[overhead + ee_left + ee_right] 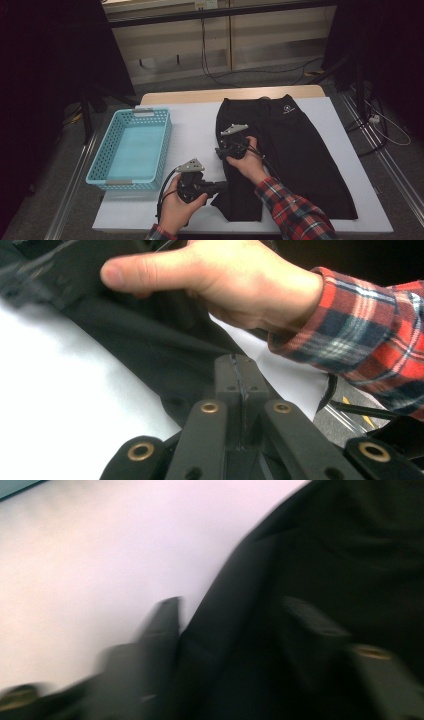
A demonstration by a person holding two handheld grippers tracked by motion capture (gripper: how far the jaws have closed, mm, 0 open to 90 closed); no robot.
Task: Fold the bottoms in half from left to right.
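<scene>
On the white counter [190, 125] your left hand-held gripper [216, 188] pinches the unfolded black fabric shorts' [295, 150] near hem, your right hand-held gripper [224, 148], jaws parted, straddles their left edge, and the light-blue plastic basket [100, 170] waits.

Matt black cloth shorts [290, 150], perforated turquoise plastic basket [132, 150], smooth white table cover [192, 125], wooden table edge [200, 95]

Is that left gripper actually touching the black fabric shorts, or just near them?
Touching. In the left gripper view, the left gripper's jaws are pressed shut with the edge of the black fabric shorts pinched between them, above the white table cover.
</scene>
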